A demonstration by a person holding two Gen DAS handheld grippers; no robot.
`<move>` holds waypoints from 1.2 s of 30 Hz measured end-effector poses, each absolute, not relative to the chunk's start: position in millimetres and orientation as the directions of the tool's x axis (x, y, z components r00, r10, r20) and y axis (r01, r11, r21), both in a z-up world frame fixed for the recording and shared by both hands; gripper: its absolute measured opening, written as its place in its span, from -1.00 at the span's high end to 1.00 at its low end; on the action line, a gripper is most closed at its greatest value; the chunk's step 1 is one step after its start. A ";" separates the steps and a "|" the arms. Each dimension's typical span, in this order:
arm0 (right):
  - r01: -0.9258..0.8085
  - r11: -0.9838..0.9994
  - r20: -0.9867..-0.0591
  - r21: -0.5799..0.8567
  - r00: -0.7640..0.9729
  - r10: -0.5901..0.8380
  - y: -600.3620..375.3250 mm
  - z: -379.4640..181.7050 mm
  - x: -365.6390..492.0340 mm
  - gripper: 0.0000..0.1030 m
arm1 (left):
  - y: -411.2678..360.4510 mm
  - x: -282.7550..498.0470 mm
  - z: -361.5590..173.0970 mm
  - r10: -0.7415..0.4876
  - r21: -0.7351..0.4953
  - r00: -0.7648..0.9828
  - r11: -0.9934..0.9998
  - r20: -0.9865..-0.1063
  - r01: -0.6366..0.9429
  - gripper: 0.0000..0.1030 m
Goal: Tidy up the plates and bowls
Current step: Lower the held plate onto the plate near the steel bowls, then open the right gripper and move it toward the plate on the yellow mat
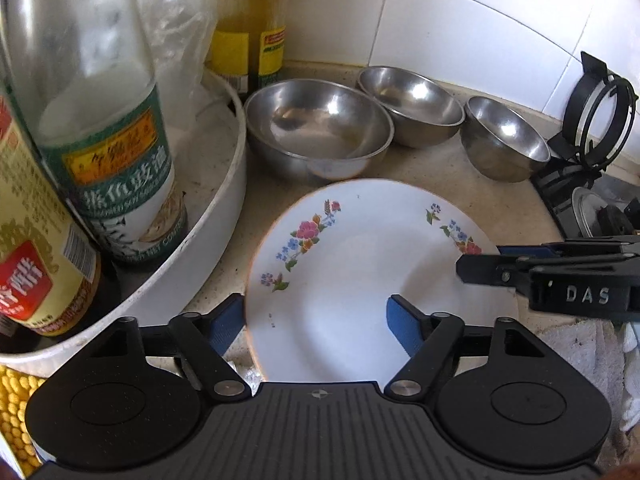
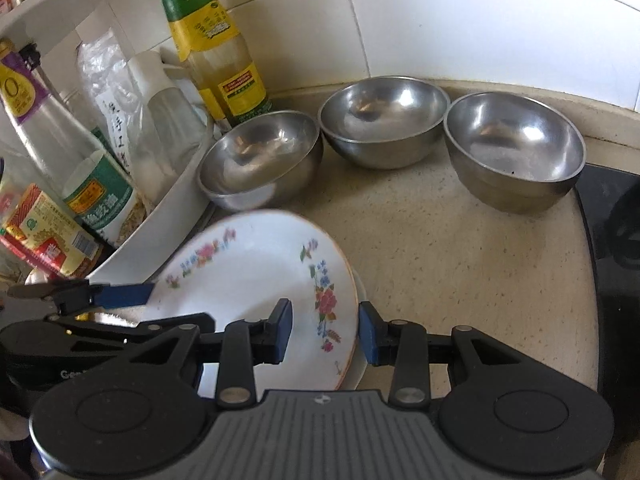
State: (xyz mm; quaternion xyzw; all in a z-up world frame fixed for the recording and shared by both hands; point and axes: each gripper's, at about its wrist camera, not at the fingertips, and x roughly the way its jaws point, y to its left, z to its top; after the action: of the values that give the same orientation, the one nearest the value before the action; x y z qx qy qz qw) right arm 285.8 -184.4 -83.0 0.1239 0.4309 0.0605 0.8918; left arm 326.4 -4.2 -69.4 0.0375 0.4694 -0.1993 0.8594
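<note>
Both grippers straddle the white round ceramic plate with floral sprigs [image 2: 256, 276] — left gripper [image 1: 316, 320] on its left rim, right gripper [image 2: 325, 330] on its right rim, jaws parted wider than the rim, pads [image 2: 283, 330] not visibly pressing. I judge this the grasping step: the next move calls for closing on the rim, then lifting level. A second white dish [image 2: 358, 364] peeks from beneath the plate. Behind the plate, three stainless steel bowls [image 2: 262, 158] wait in a row near the tiled wall — unstacked.
</note>
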 end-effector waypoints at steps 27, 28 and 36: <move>-0.039 0.971 -0.741 0.237 0.639 0.206 -179.3 -69.5 270.0 -0.09 | 8.3 298.9 -54.6 -0.272 -0.096 0.501 0.932 -0.822 0.349 -0.61; -0.046 0.972 -0.740 0.232 0.641 0.207 -176.6 -67.5 266.1 -0.09 | 8.6 296.3 -52.0 -0.270 -0.092 0.509 0.933 -0.817 0.347 -0.61; -0.107 0.969 -0.727 0.223 0.644 0.238 -150.1 -57.3 233.6 -0.09 | 12.7 267.5 -32.6 -0.237 -0.053 0.566 0.945 -0.789 0.323 -0.64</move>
State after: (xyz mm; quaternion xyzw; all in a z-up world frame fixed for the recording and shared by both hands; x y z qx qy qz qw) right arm 233.6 -150.1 -57.3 0.0798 0.4108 0.0957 0.9032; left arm 267.5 12.7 -32.6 0.0489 0.4380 -0.1585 0.8835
